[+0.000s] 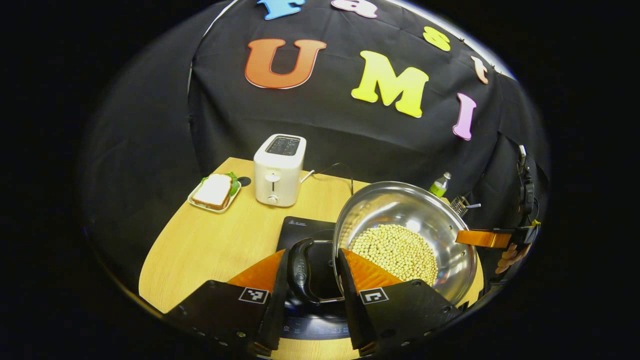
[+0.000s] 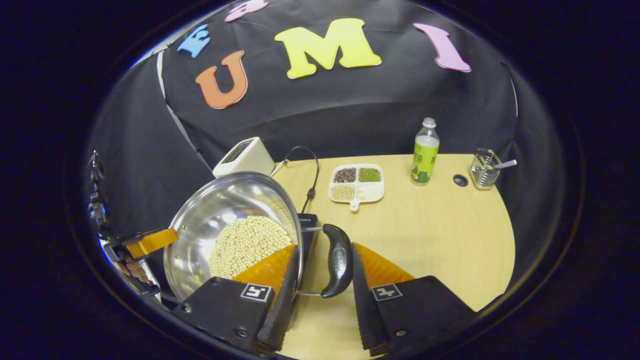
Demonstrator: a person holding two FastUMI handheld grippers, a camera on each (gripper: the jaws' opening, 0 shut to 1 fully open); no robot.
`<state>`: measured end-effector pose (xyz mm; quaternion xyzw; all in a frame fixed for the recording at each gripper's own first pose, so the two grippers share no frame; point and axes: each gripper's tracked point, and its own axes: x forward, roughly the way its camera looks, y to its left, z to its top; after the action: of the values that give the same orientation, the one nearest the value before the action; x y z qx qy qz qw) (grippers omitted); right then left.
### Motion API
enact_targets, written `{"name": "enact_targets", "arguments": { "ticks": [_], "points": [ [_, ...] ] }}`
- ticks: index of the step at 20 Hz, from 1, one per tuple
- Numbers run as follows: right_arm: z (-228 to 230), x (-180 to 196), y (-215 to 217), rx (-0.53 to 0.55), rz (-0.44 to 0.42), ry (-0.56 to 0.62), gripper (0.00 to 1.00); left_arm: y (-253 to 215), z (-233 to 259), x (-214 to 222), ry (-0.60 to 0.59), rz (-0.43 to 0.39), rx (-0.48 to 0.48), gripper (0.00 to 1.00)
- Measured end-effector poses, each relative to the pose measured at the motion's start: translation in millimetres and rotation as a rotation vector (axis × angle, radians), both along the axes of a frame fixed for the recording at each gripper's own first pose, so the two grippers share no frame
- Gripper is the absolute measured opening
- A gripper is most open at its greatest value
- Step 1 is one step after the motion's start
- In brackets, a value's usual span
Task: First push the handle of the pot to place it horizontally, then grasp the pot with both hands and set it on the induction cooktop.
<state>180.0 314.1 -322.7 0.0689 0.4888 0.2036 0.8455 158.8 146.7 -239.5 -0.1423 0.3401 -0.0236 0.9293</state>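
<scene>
A steel pot (image 1: 425,215) holding pale beans (image 1: 395,250) hangs tilted over the black induction cooktop (image 1: 302,230). My left gripper (image 1: 314,255) grips one black side handle (image 1: 301,270), one finger outside the handle and the other inside the pot's rim. My right gripper (image 2: 325,247) holds the opposite black handle (image 2: 338,260) the same way, with the pot (image 2: 225,205) to its left. In the left gripper view the right gripper's finger (image 1: 482,238) and a hand (image 1: 510,257) show beyond the pot.
A white toaster (image 1: 279,170) and a plate with a sandwich (image 1: 215,192) stand at the table's back. A divided dish of grains (image 2: 357,182), a bottle (image 2: 425,152) and a wire holder (image 2: 484,167) stand on the other side. A black cable (image 2: 310,170) runs behind the pot.
</scene>
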Motion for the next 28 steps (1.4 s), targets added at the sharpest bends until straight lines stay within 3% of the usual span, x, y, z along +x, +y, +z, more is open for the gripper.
{"name": "enact_targets", "arguments": {
  "ticks": [3, 9, 16, 17, 18, 19, 28],
  "points": [
    [-19, 4, 19, -0.004, 0.01, 0.027, 0.58, 15, -15, 11, 0.033, 0.032, -0.011, 0.51],
    [-58, 9, 38, -0.007, -0.026, 0.052, 0.59, 27, -49, 33, 0.077, 0.022, 0.01, 0.51],
    [-95, -3, 60, -0.059, -0.053, -0.039, 0.58, 42, -97, 49, 0.128, 0.036, 0.025, 0.52],
    [-93, -2, 59, -0.058, -0.057, -0.082, 0.58, 45, -95, 57, 0.065, 0.033, 0.032, 0.51],
    [-93, -2, 60, -0.044, -0.07, -0.101, 0.58, 46, -99, 49, 0.086, 0.017, 0.034, 0.46],
    [-94, -2, 60, -0.026, -0.073, -0.116, 0.59, 47, -96, 50, 0.05, 0.019, 0.039, 0.51],
    [-95, 3, 63, 0.105, -0.086, -0.19, 0.59, 45, -100, 53, 0.017, 0.026, -0.033, 0.52]
  ]
}}
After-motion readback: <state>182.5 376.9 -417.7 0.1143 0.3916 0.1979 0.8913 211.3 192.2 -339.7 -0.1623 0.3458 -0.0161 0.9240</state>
